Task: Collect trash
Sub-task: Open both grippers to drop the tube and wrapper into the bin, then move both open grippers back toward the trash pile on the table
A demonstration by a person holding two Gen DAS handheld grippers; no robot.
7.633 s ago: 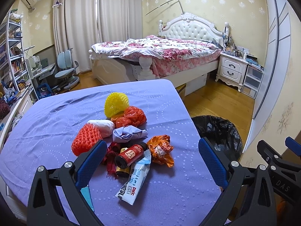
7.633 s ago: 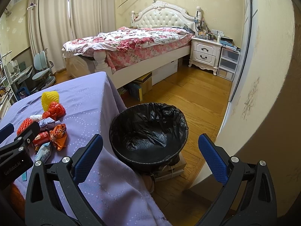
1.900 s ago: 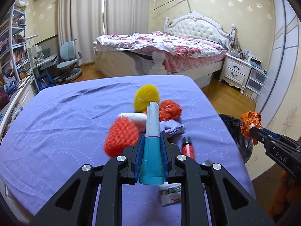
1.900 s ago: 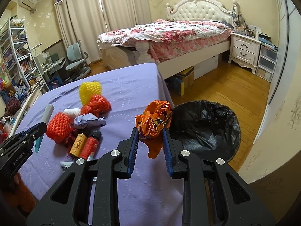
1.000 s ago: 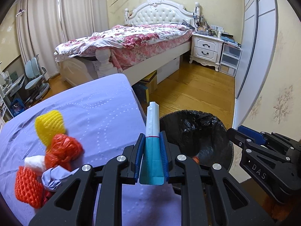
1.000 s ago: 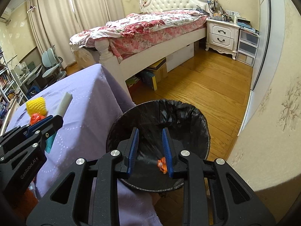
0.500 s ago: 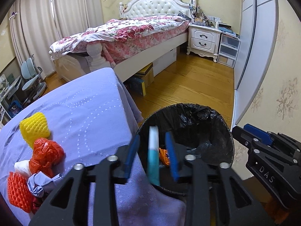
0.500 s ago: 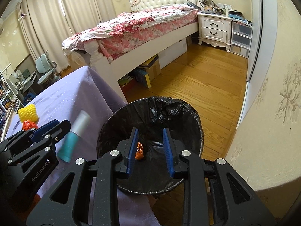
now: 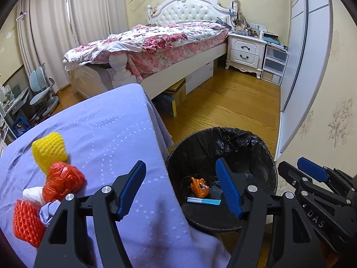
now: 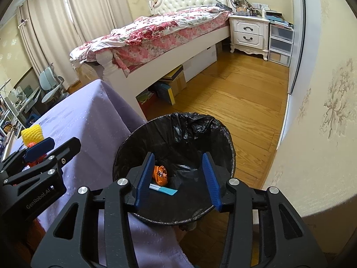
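DONE: orange wrapper (image 9: 199,186) and teal tube (image 9: 204,201) lie in the bin (image 9: 265,156) | FINGERS: left gripper (image 9: 180,189) and right gripper (image 10: 177,178) both opening, nothing between them | LEFT: yellow net (image 9: 49,148), red bag (image 9: 63,182), orange net (image 9: 25,222) and more wait on the tabletop (image 9: 116,122).

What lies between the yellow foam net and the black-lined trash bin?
Only bare purple tablecloth separates the yellow foam net from the black-lined trash bin; the left wrist view shows this best.
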